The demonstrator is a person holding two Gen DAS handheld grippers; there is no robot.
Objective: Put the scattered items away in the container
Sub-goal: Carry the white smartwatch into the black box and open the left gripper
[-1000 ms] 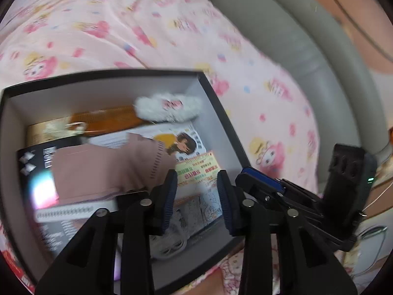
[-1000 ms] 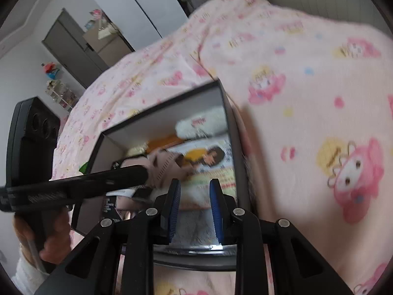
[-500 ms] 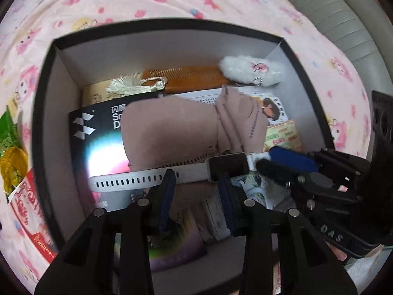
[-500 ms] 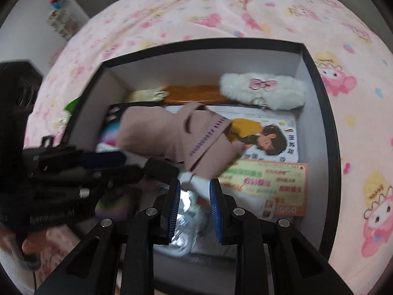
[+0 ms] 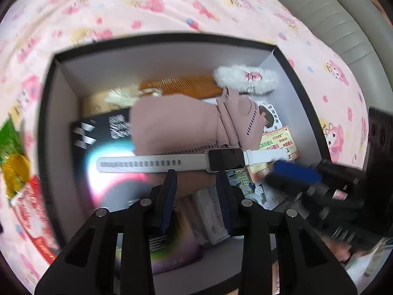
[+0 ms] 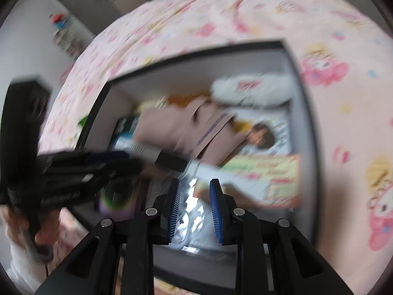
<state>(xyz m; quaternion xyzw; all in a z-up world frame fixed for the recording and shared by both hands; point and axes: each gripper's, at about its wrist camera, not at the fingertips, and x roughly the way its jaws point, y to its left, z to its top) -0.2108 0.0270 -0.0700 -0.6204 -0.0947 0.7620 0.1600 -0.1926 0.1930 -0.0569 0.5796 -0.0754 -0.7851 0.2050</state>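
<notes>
White smartwatch point(image 5: 196, 161) lying flat on the pink cloth point(image 5: 176, 125) inside the black box point(image 5: 298, 88), just ahead of the left gripper point(image 5: 196, 191), jaws narrowly apart and empty. Long axis crosswise, strap left, screen right. Right gripper point(image 6: 195, 204) likewise empty, narrowly parted. Shifted slightly since half a second ago.

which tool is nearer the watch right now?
Hard to call; both are close. The left tool sits open just below the watch, beside its face. The right tool is at the watch's right strap end. Neither visibly grips it.
</notes>
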